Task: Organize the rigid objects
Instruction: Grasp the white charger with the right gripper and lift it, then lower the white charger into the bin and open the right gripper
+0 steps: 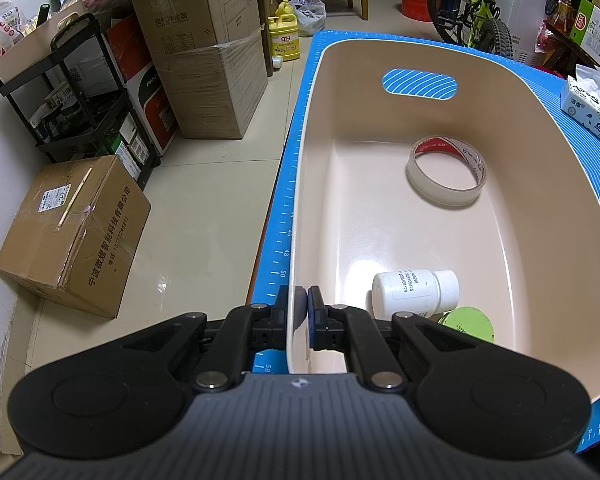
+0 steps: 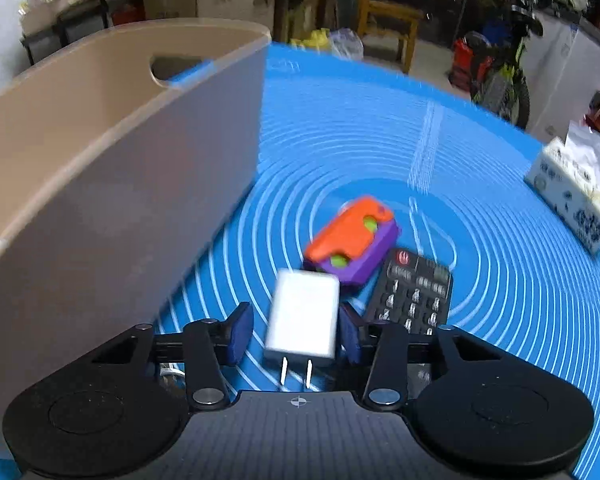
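White rectangular plug charger [image 2: 302, 314] lies on the blue table mat [image 2: 380, 148] between the right gripper [image 2: 296, 334]'s half-open jaws, ungripped; left gripper [image 1: 302, 312] pinches the beige plastic bin [image 1: 532, 184]'s rim; next: close, lift, drop inside.

Inside the tub [image 1: 512, 92] I see open floor between the tape roll [image 1: 446, 170] and the white bottle [image 1: 416, 292]. Its tall wall [image 2: 140, 184] blocks my left side; the charger [image 2: 304, 316], orange toy [image 2: 348, 236] and remote [image 2: 414, 292] crowd the counter [image 2: 380, 140] ahead.
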